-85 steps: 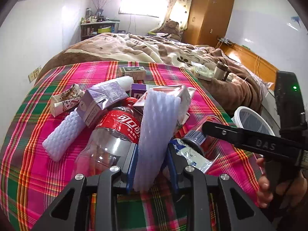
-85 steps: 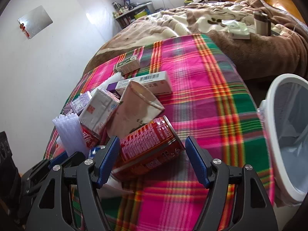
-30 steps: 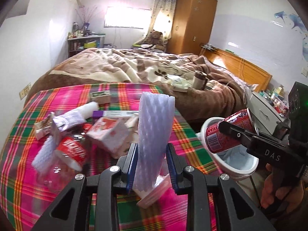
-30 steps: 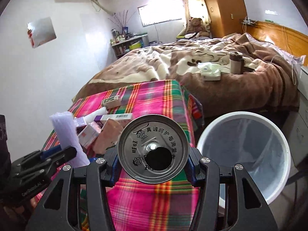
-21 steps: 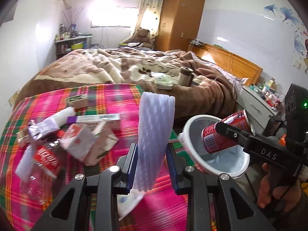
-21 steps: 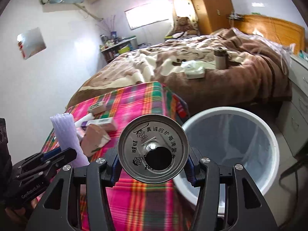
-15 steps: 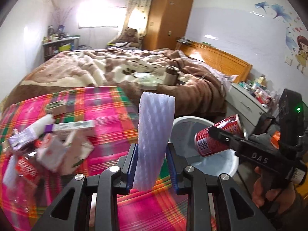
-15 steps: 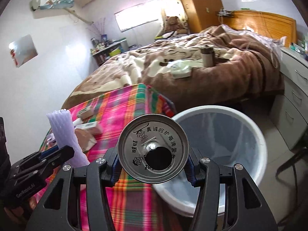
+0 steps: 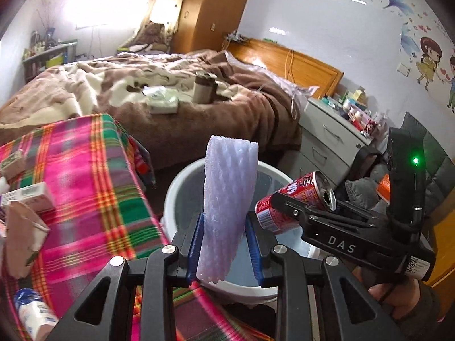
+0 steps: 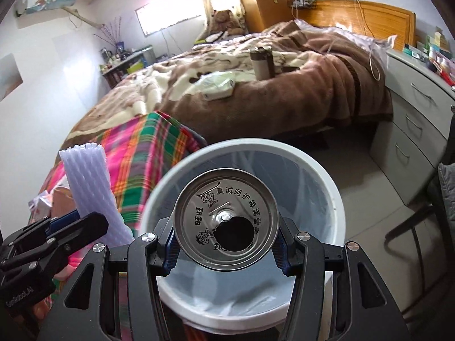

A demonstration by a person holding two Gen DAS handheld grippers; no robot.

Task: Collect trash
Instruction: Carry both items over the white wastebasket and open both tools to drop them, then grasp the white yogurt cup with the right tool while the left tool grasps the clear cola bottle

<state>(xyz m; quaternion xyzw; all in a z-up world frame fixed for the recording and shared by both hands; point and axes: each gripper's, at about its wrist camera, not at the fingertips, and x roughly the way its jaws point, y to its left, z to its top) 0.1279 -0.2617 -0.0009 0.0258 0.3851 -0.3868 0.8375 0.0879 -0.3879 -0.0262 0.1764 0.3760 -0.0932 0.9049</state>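
Over the round white plastic bin (image 10: 327, 176) beside the plaid-covered table (image 9: 85, 187), both grippers carry trash and the dropping step is at hand. Clamped on an opened red aluminium drink can (image 10: 226, 221), the right gripper (image 10: 226, 245) holds it with the shiny lid facing the camera and the bin's clear liner behind it. With its blue pads pressed tight, the left gripper (image 9: 224, 241) squeezes an upright sleeve of pale lilac foam netting (image 9: 227, 199), ribbed and soft, near the bin's rim. Judging by this, the next move is to part each pair of jaws once its item hangs inside the rim; the light foam may cling to a pad or drift, while the rigid can should fall straight. Crumpled cartons (image 9: 20, 236) and a plastic bottle (image 9: 32, 312) remain on the cloth.
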